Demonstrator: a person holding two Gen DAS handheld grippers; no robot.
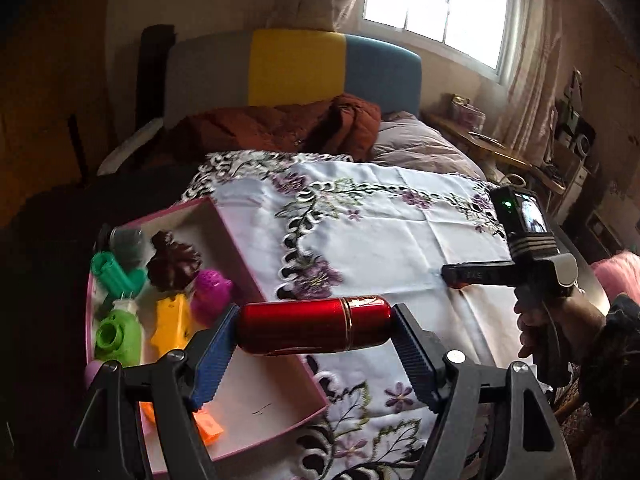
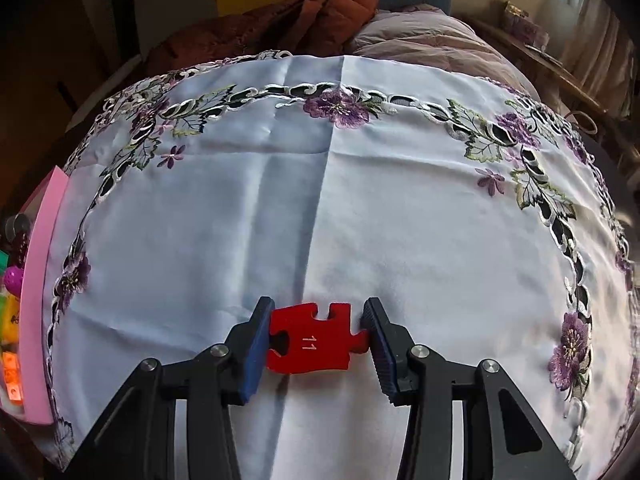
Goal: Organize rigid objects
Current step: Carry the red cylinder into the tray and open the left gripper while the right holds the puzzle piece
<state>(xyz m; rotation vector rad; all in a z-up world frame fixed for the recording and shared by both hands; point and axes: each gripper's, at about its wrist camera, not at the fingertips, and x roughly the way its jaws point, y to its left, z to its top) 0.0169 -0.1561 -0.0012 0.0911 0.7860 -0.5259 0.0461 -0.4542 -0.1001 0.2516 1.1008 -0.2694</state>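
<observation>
We have the red metal cylinder (image 1: 314, 326) clamped end to end in the left gripper (image 1: 314, 330), jaws spread wide to span its length, held in the air over the near corner of the pink box (image 1: 236, 236). The box sits on the embroidered cloth (image 1: 392, 216) that covers the bed, and already holds a green piece (image 1: 120, 338), a yellow piece (image 1: 172, 320), a magenta piece (image 1: 212, 294) and a dark brown one (image 1: 174, 266).

To the right of the box, our right gripper (image 2: 316, 338) has its jaws drawn narrow onto the red puzzle piece (image 2: 316, 342) marked 11, which seems to lie flat on the cloth.

The cylinder worries us most: it is smooth and glossy and gripped only at its rounded ends, so a tilt or jolt could let it slide out and roll off the cloth or knock the pieces below. The puzzle piece is thin and caught at its knob, so it may twist loose on lifting, or the pads (image 2: 256, 356) may snag the fabric.
</observation>
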